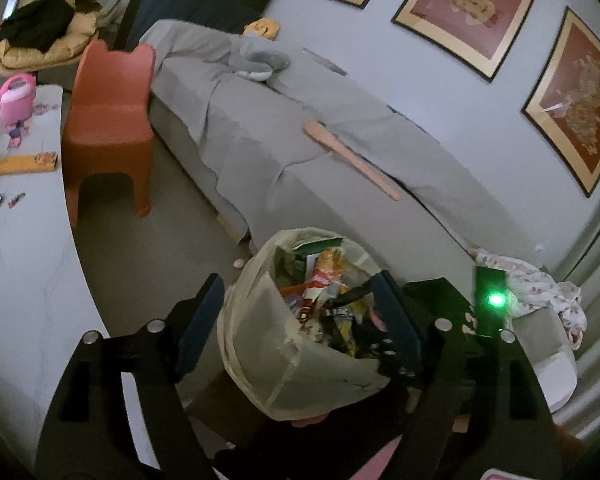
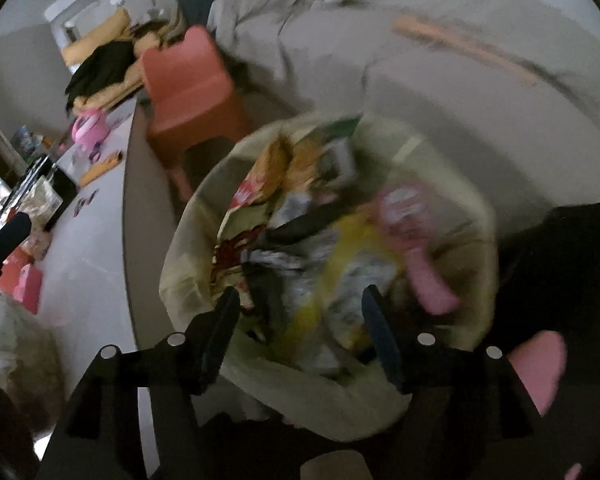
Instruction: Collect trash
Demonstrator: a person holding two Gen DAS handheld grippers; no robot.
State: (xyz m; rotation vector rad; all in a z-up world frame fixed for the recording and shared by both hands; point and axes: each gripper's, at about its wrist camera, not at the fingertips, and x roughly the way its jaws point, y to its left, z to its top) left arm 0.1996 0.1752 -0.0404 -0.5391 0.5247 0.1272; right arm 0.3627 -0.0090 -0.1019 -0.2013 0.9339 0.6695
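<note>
The thin translucent plastic bin liner [image 1: 260, 360] was pale cream, filled with crumpled wrappers [image 2: 300, 240] in yellow, red, orange, white and pink. The moulded plastic child's chair [image 1: 108, 128] was terracotta orange. A plain grey cloth cover [image 1: 300, 128] draped the sofa. The framed wall pictures [image 1: 466, 4] showed gold motifs on dark red, edged gold and black. The toy bag [image 1: 16, 98] was pink.

An orange-red chair [image 1: 108, 120] stands at nine o'clock of the grey-covered sofa [image 1: 300, 132]; a flat wooden stick [image 1: 352, 160] lies on the cover, three framed pictures [image 1: 466, 4] at one o'clock above, a pink toy [image 1: 16, 98] on the white table [image 1: 24, 248]
</note>
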